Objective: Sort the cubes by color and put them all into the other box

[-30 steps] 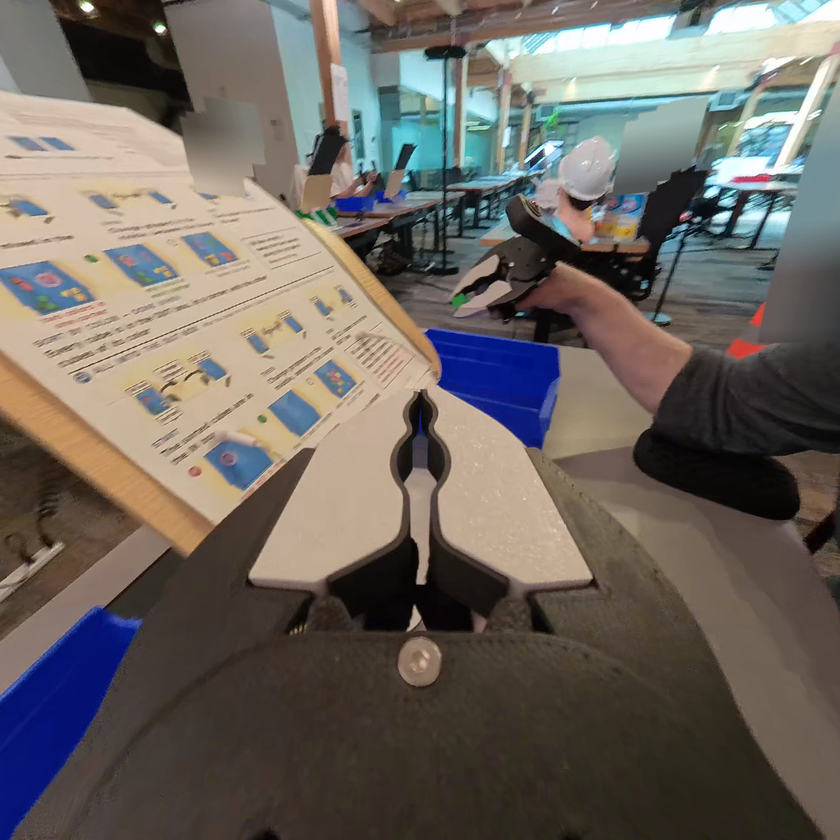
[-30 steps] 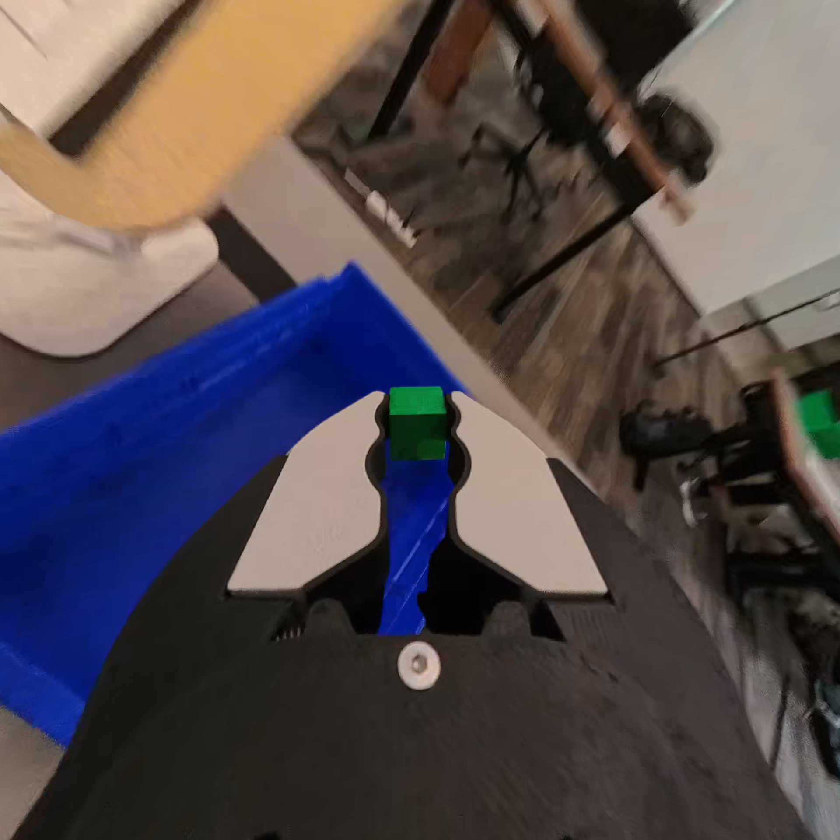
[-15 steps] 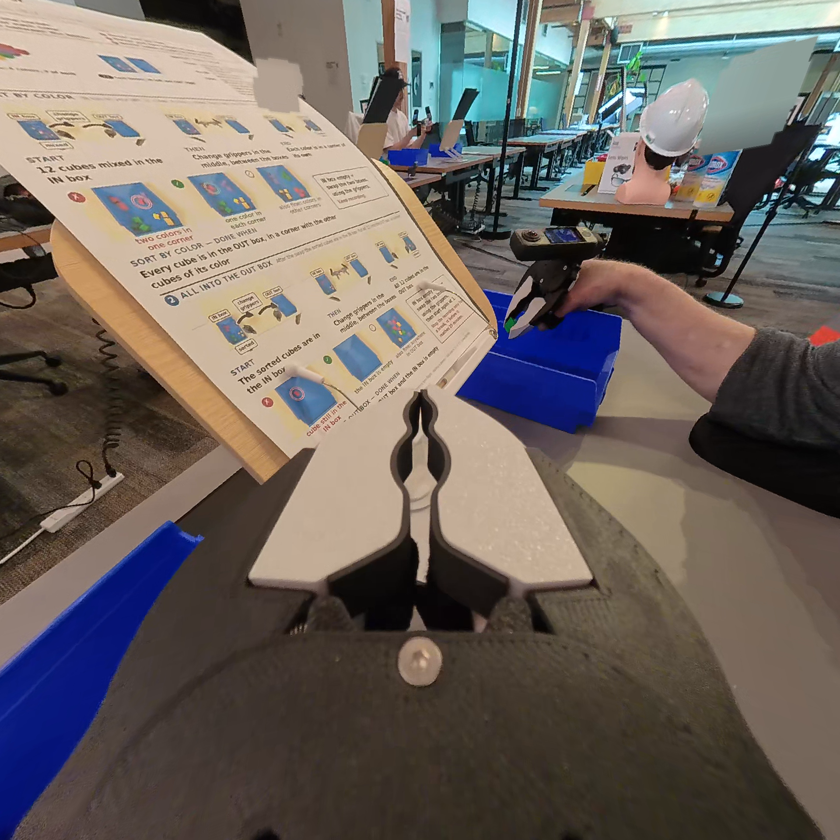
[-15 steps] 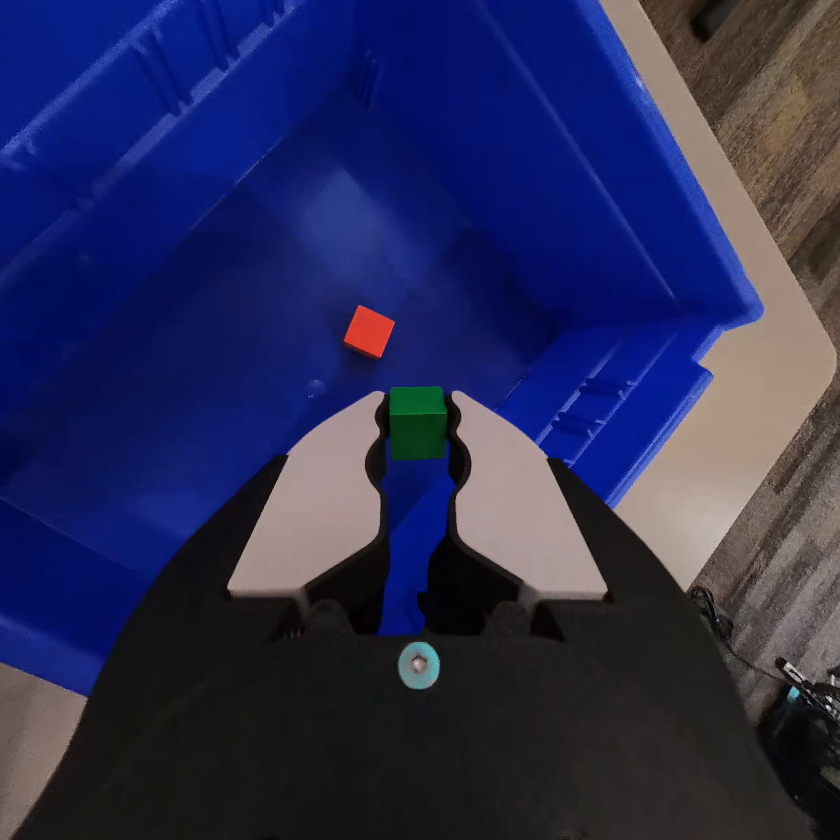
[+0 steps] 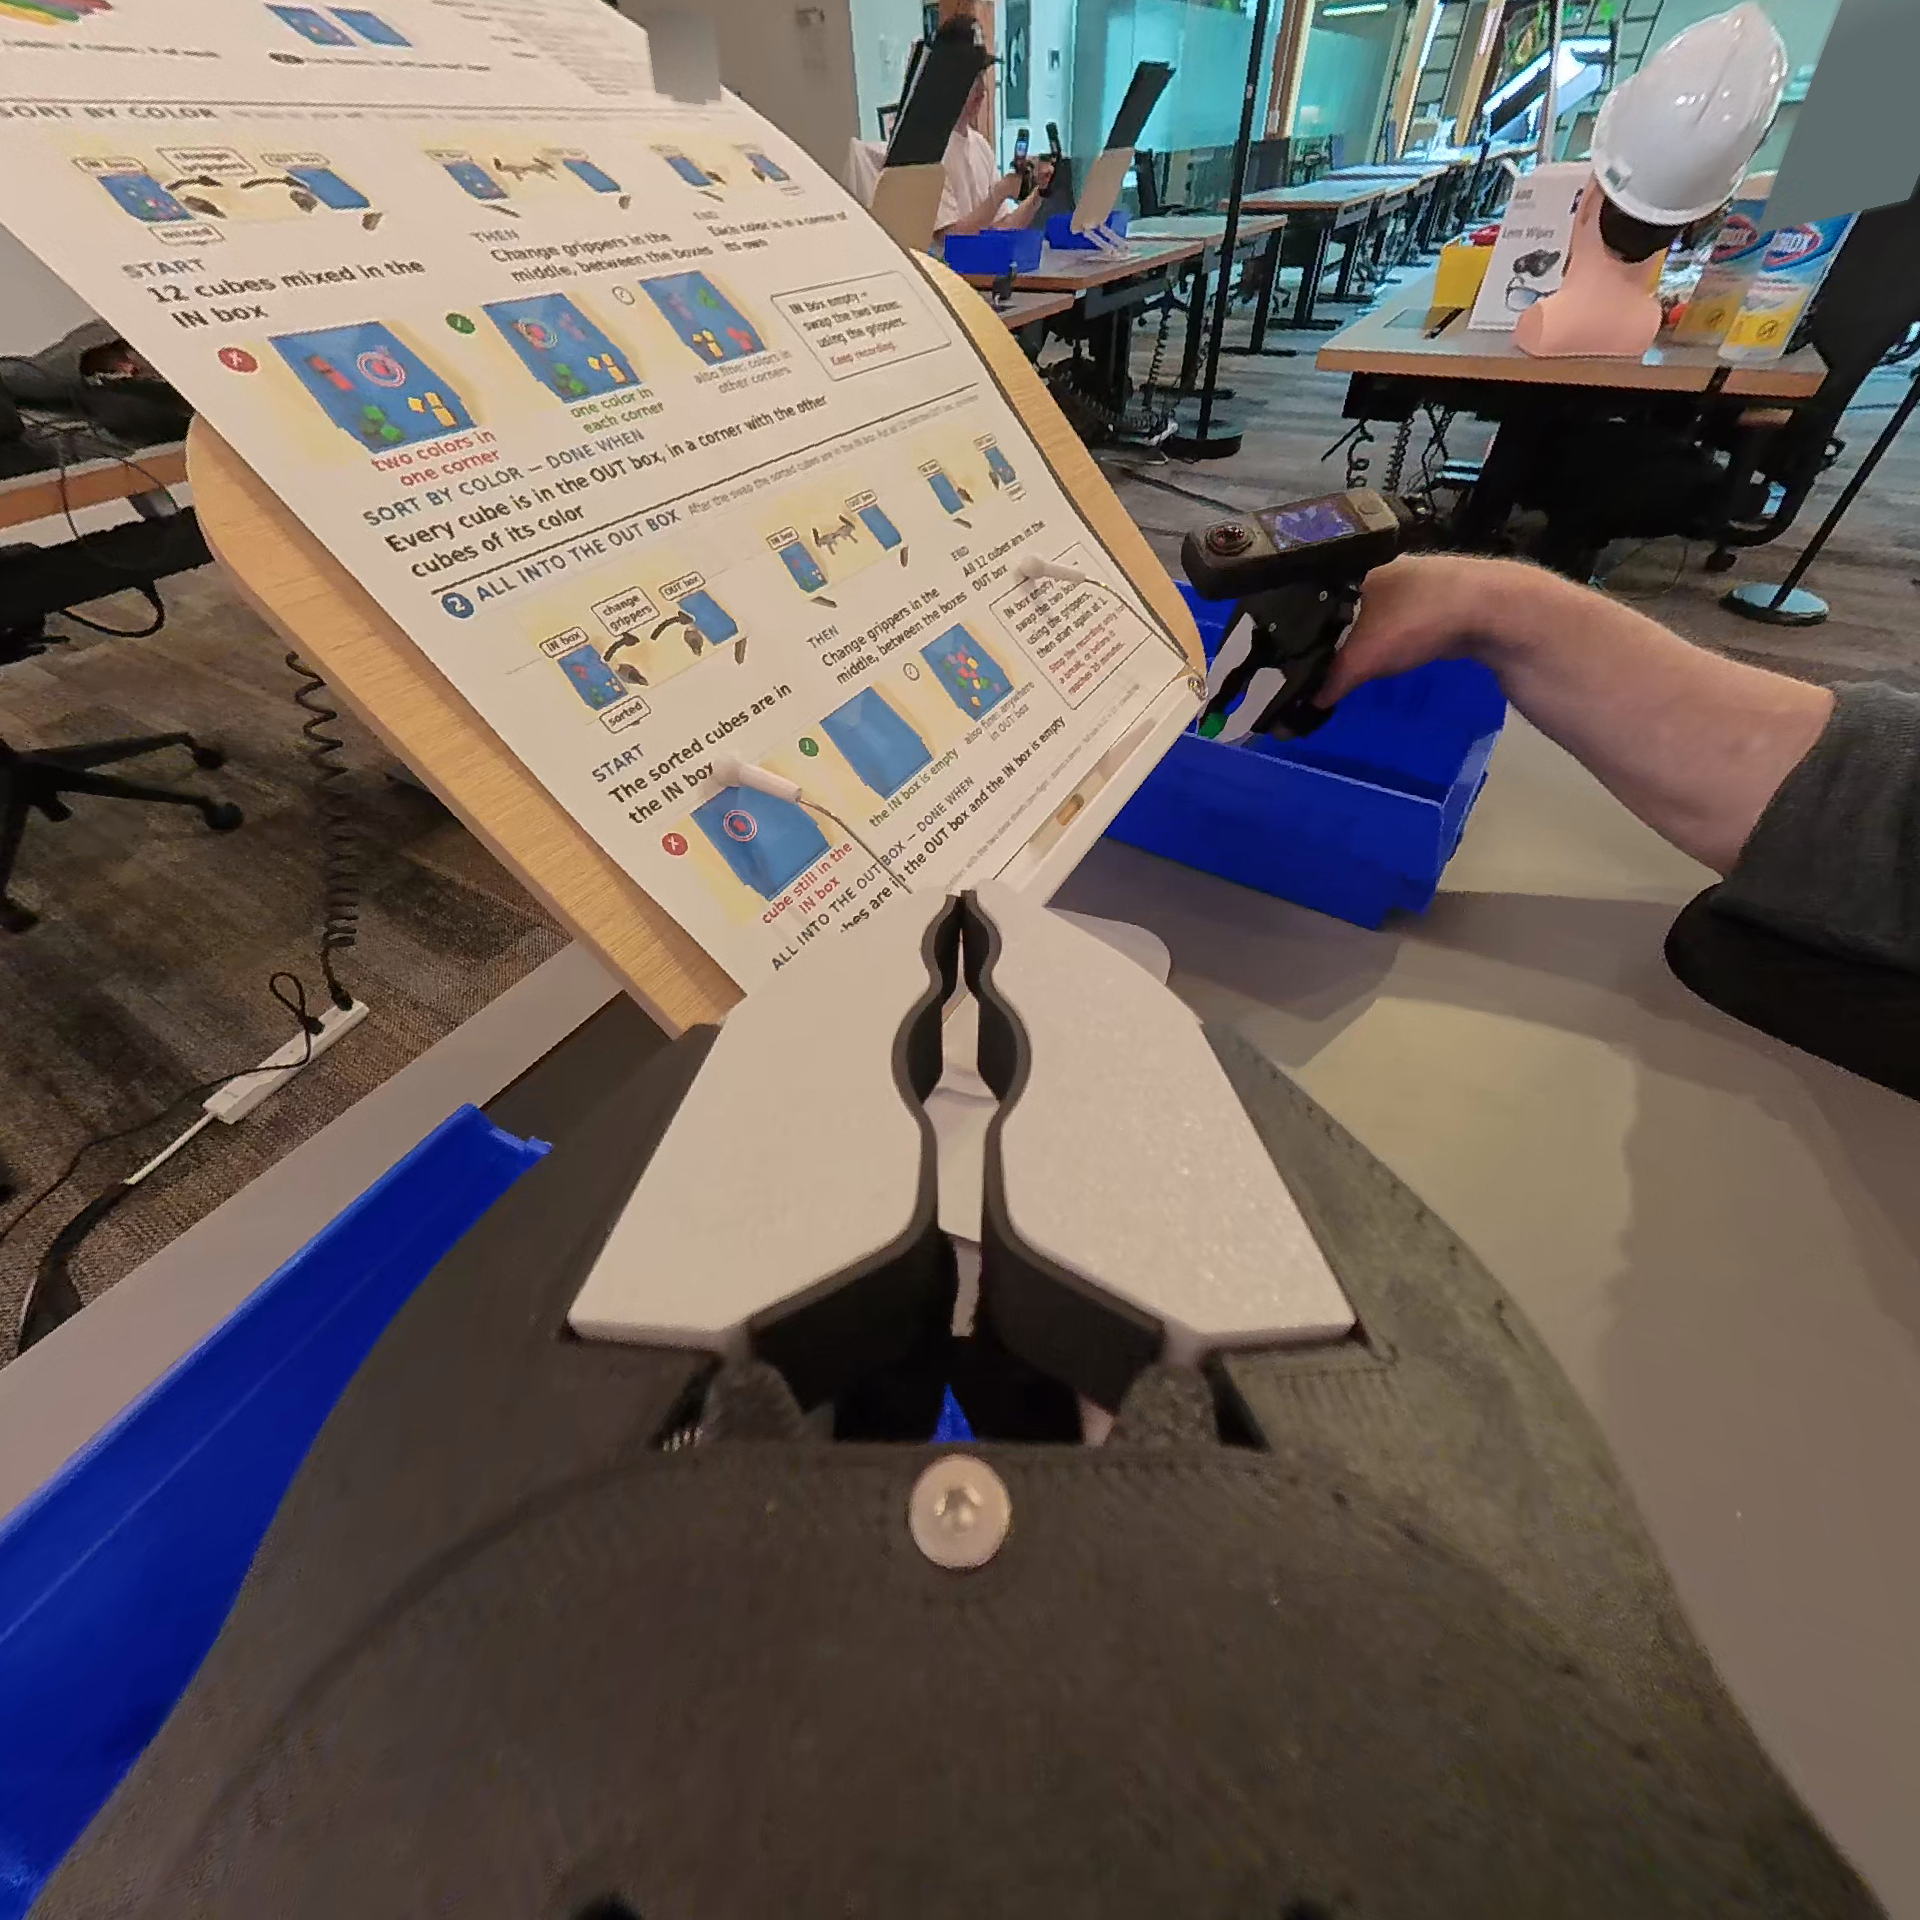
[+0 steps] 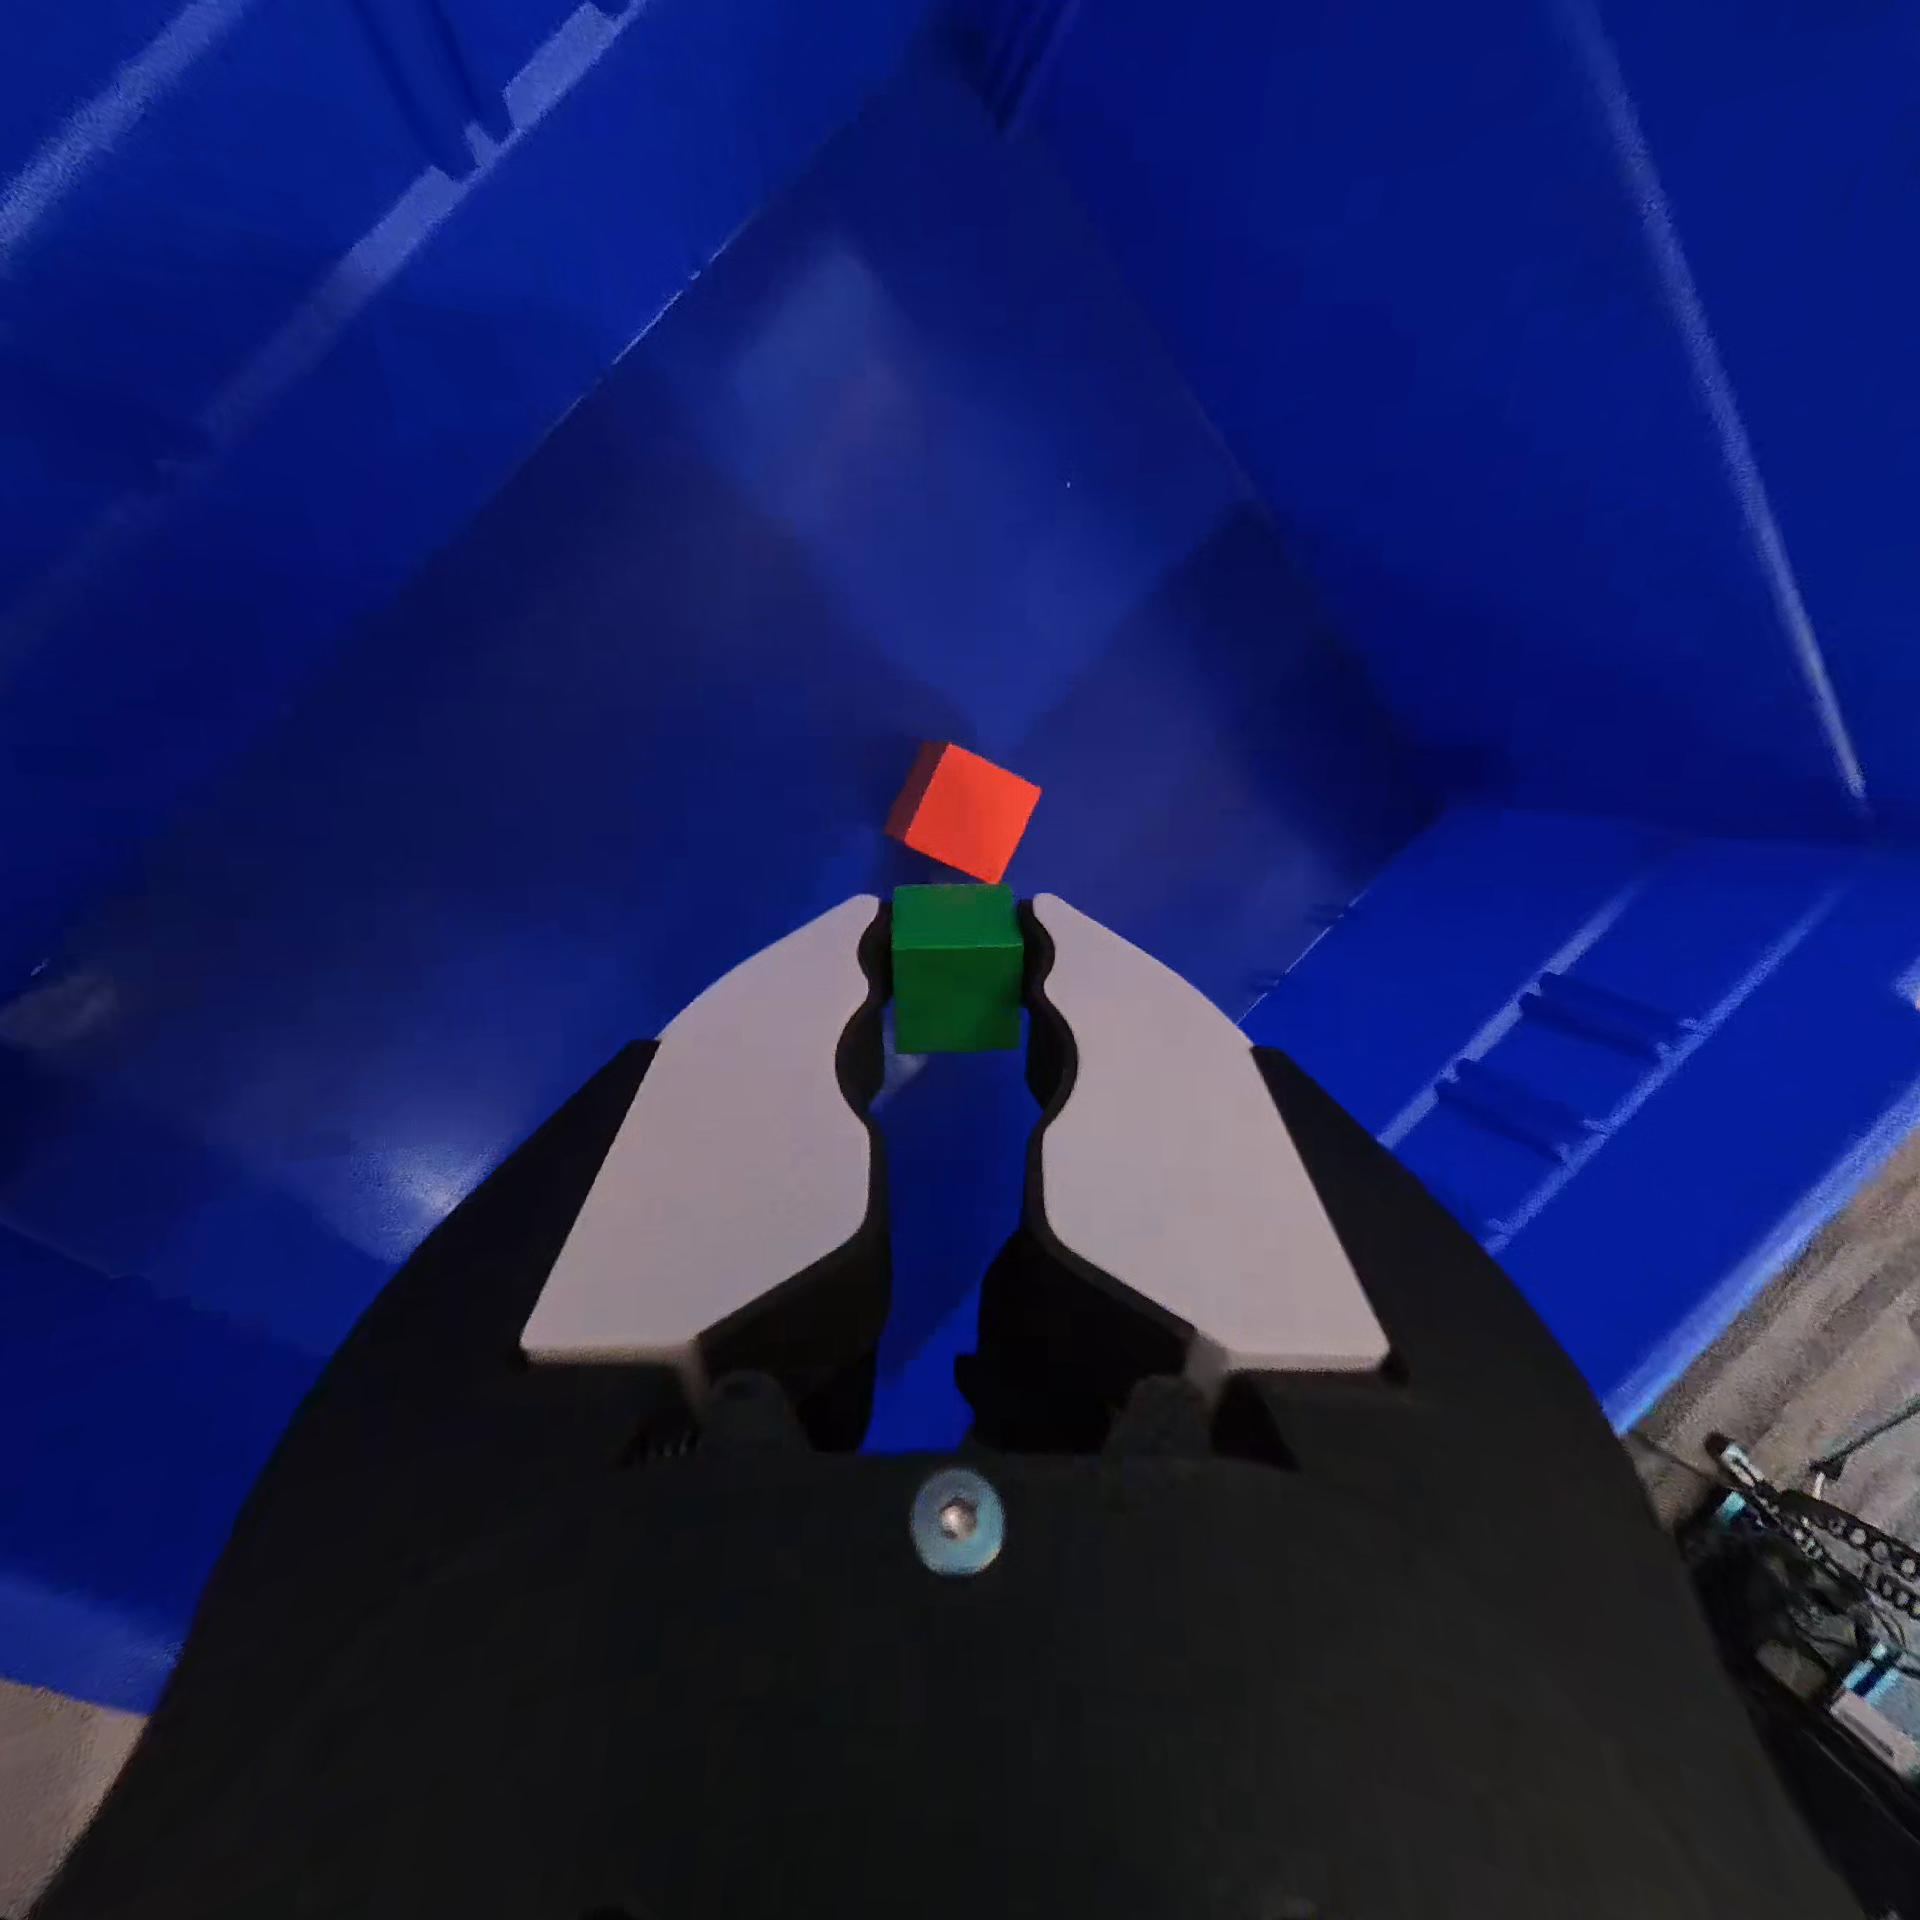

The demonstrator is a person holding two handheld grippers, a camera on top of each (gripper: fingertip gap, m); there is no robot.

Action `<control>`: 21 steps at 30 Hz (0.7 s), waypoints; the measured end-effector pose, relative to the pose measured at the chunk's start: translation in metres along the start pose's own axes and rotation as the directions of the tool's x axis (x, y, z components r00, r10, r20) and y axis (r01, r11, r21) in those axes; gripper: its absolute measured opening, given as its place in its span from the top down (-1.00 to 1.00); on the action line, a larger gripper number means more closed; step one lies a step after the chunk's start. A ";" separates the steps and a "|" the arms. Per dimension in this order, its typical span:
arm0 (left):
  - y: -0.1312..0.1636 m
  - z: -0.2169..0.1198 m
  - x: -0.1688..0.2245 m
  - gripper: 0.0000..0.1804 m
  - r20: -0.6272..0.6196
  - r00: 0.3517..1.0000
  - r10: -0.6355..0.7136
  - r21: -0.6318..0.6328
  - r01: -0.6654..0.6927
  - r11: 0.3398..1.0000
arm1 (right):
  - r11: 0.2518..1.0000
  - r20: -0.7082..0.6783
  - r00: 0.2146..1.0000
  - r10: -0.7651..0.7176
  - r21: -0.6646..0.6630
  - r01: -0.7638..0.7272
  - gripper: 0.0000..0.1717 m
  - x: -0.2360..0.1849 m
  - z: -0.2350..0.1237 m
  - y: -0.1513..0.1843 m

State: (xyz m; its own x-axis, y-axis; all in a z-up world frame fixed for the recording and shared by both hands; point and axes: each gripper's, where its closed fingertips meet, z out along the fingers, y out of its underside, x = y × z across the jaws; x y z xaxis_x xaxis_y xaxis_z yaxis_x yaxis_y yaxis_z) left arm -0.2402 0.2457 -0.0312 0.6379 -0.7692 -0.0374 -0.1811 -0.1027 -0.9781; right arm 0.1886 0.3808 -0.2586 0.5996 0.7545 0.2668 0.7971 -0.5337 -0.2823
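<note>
Green cube (image 6: 953,966) sits clamped between the pads of our right gripper (image 6: 954,935), down inside the blue box (image 6: 1351,416), just short of a red cube (image 6: 966,810) lying on the box floor. Our left gripper (image 5: 963,914) hovers with fingertips pressed together on nothing, facing the instruction sheet (image 5: 582,436).

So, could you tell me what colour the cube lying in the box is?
Red; right wrist view.

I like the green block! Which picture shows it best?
The right wrist view: the green cube sits big and clear between the right gripper's jaws. The left wrist view shows only a tiny green speck far off.
</note>
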 end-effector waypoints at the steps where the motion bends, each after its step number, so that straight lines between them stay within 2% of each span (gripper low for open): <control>1: 0.001 0.000 -0.001 0.99 0.003 1.000 0.000 -0.006 0.000 1.000 | 1.000 0.004 1.000 0.002 -0.016 -0.002 0.72 0.000 0.003 0.002; 7: 0.009 -0.001 -0.008 1.00 0.033 0.999 0.002 -0.039 0.000 0.999 | 0.999 -0.017 0.999 0.028 -0.020 -0.028 0.73 0.002 0.006 -0.001; 11: 0.011 -0.005 -0.015 1.00 0.064 0.998 -0.004 -0.050 0.007 0.999 | 0.999 -0.038 0.999 0.032 -0.022 -0.033 0.61 0.005 0.005 -0.002; 21: 0.017 -0.023 -0.030 0.97 0.147 0.989 0.021 -0.108 -0.005 0.994 | 0.998 -0.105 0.994 0.042 0.055 -0.036 0.60 0.016 -0.022 -0.014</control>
State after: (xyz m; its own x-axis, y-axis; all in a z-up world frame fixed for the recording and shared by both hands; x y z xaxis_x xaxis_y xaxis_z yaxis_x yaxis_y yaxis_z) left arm -0.2795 0.2523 -0.0418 0.7373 -0.6698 -0.0878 -0.2640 -0.1661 -0.9501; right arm 0.1887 0.3914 -0.2301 0.6367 0.6870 0.3502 0.7697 -0.5392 -0.3417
